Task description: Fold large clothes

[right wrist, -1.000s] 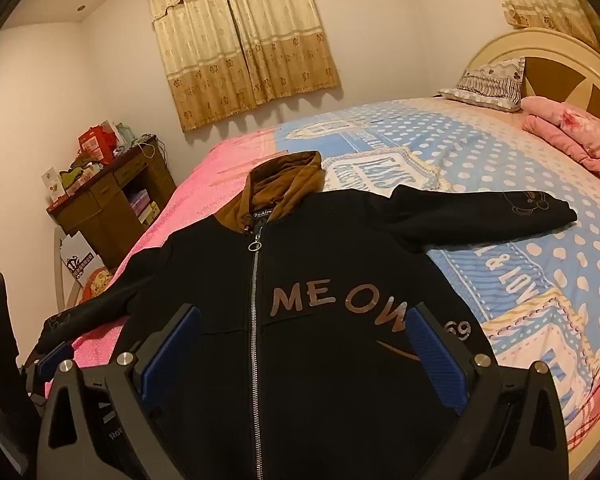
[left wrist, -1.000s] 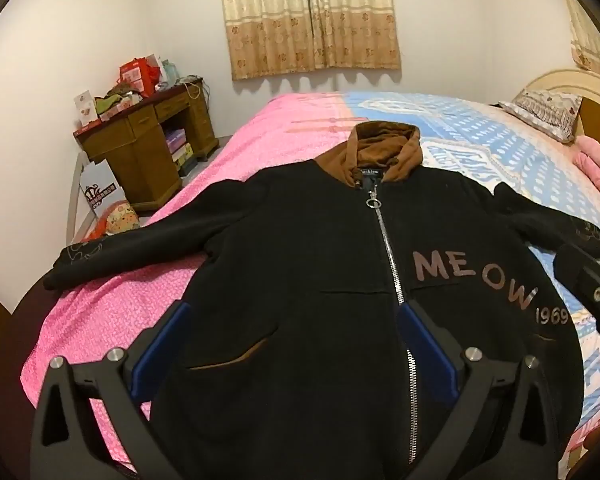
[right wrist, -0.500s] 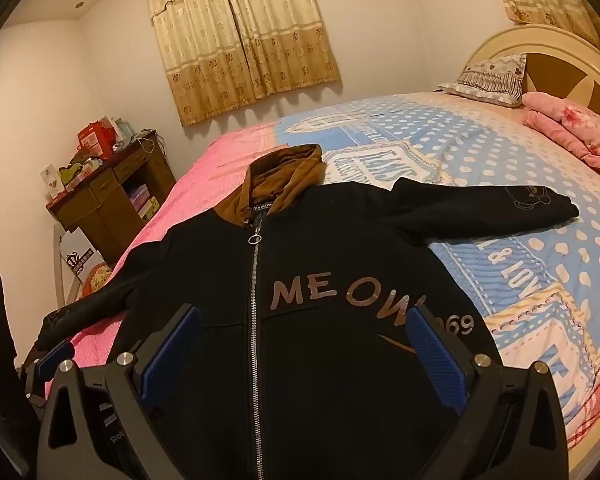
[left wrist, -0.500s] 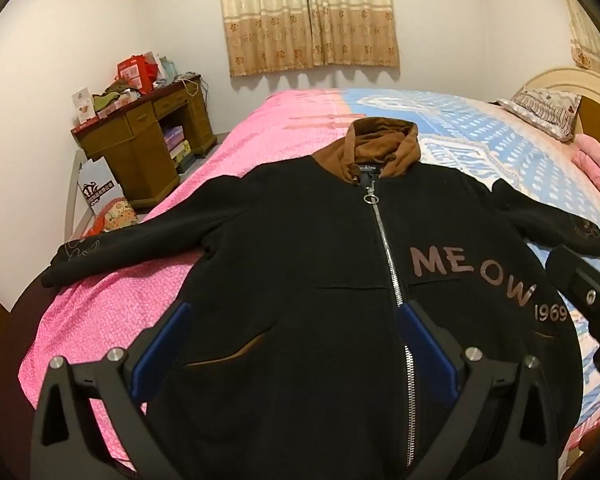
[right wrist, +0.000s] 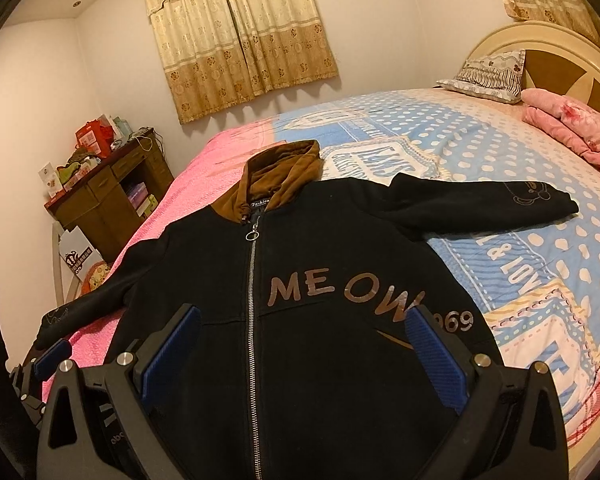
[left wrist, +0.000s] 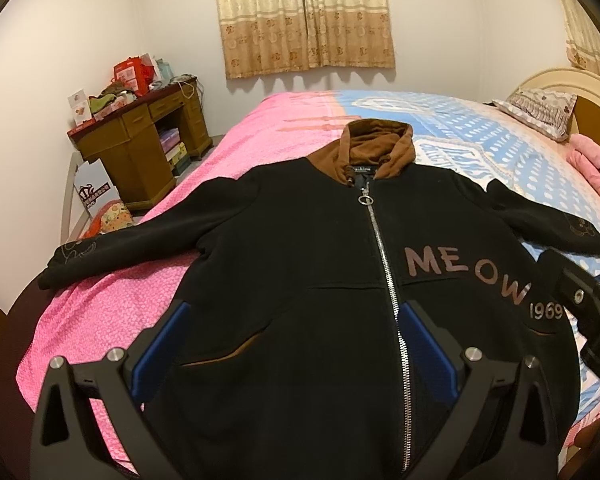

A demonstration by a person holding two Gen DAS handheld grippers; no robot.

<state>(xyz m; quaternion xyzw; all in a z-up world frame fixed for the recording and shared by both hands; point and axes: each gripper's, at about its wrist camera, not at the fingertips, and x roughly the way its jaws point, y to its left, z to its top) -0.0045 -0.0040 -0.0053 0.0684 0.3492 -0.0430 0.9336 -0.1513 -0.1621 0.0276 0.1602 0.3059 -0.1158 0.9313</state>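
A black zip jacket (left wrist: 300, 280) with a brown hood (left wrist: 374, 148) and "MEOW 1969" lettering lies face up, zipped and spread flat on the bed, sleeves out to both sides. It also shows in the right wrist view (right wrist: 320, 320). My left gripper (left wrist: 292, 348) is open and empty, held above the jacket's lower left front. My right gripper (right wrist: 304, 348) is open and empty above the lower right front. The left sleeve cuff (left wrist: 72, 256) lies near the bed's edge; the right cuff (right wrist: 540, 196) rests on the blue cover.
The bed has a pink cover (left wrist: 100, 300) on the left and a blue dotted one (right wrist: 500, 152) on the right. A pillow (right wrist: 488, 76) and a folded pink blanket (right wrist: 572, 128) lie by the headboard. A cluttered wooden desk (left wrist: 140, 140) stands by the left wall.
Both grippers have drifted slightly closer over the jacket; the view has shifted a little. The jacket has not moved and both grippers stay open.
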